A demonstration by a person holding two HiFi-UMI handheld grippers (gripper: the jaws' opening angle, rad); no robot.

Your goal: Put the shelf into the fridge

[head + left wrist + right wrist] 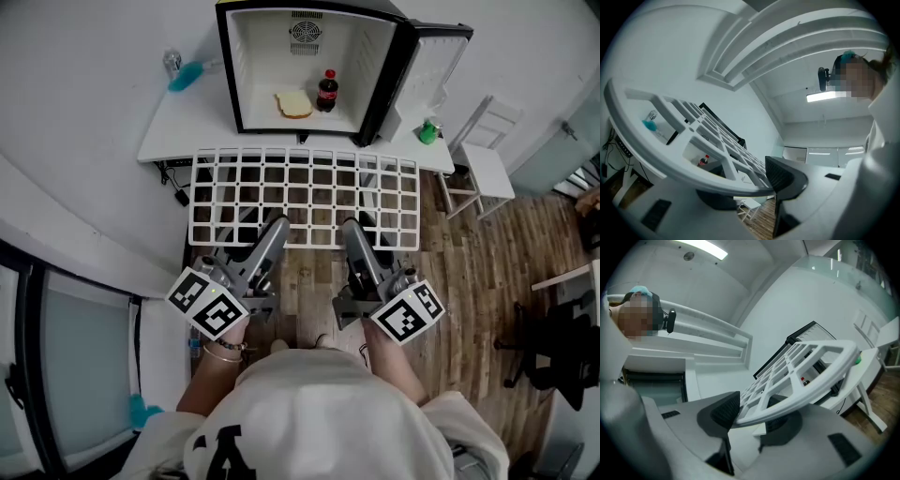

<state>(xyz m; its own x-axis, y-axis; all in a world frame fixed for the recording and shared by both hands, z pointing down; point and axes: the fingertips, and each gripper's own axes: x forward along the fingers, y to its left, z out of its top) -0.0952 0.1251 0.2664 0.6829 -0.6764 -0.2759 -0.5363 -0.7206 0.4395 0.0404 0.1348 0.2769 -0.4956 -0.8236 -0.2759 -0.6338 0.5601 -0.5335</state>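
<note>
Partly closed, the jaws of the left gripper (275, 228) and the right gripper (353, 231) each pinch the near rim of the one white grid shelf (305, 193), which hangs just in front of the open fridge (246, 75), still outside it. Inside the fridge stand one cola bottle (326, 92), its red label too small to read, and one bread slice (294, 104).

Bright, even illumination from a ceiling lamp (824, 96) above the shelf (697, 174). Both gripper views show fisheye curvature and black corners
</note>
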